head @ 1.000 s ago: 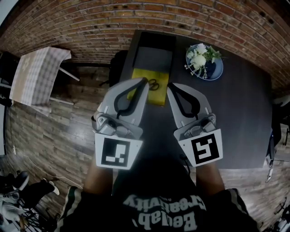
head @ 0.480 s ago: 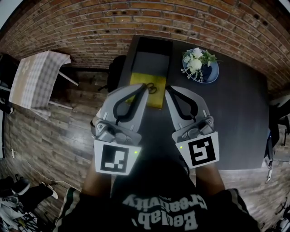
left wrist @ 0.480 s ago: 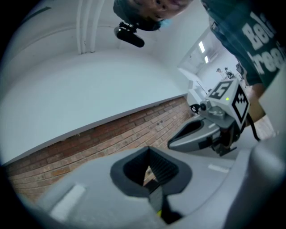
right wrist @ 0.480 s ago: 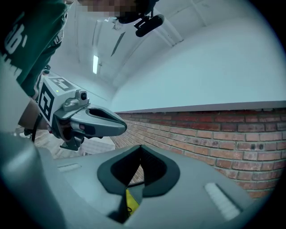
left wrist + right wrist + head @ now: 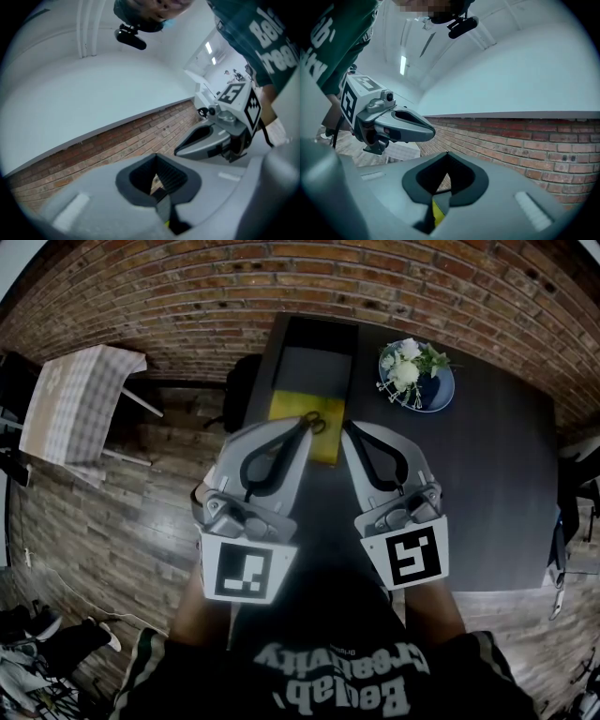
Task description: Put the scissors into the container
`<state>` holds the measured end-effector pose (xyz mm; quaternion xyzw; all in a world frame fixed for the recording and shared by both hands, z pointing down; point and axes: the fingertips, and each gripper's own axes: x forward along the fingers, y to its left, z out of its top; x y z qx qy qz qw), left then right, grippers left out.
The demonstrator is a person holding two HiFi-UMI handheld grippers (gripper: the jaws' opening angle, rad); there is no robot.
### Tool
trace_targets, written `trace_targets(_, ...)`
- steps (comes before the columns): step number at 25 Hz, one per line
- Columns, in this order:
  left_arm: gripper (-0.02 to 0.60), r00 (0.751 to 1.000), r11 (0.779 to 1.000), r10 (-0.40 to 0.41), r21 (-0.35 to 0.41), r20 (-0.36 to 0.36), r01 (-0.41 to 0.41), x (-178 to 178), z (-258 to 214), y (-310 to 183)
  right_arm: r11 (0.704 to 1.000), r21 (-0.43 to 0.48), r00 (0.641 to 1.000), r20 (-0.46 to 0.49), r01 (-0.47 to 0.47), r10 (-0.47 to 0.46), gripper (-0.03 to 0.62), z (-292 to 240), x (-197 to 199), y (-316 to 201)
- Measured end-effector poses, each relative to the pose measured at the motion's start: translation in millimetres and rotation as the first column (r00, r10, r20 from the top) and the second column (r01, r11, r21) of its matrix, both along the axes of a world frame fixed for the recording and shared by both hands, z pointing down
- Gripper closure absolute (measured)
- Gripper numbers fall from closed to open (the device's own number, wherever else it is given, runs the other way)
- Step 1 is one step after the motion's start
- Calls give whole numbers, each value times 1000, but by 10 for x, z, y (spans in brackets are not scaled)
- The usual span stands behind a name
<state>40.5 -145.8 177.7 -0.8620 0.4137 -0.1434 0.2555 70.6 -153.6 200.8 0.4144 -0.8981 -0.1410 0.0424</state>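
Indoors, left tool (image 5: 304, 421), right tool (image 5: 348, 428) closed above dark table (image 5: 487, 484) by brick wall (image 5: 281, 287).

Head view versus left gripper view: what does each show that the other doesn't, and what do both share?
Head view only: the scissors on a yellow mat, the container just beyond it, and a flower plate, all on the dark table.

Left gripper view only: a close look along the left gripper's jaws, which are together with nothing between them, and the head camera above.

Both: the right gripper beside the left one, and the brick wall.
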Motion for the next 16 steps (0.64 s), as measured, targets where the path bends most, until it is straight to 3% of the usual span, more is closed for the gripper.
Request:
trace_targets(11,580,1000,1000,10,0,13,-10,35,21,-25,1000,-15,1000,-8,-19,19,588,41,7,-47)
trace_targets(16,580,999,1000,30,9,-16,-30,92,27,-21,1000,-18,1000,-5,-24,24,588,36,34,-56)
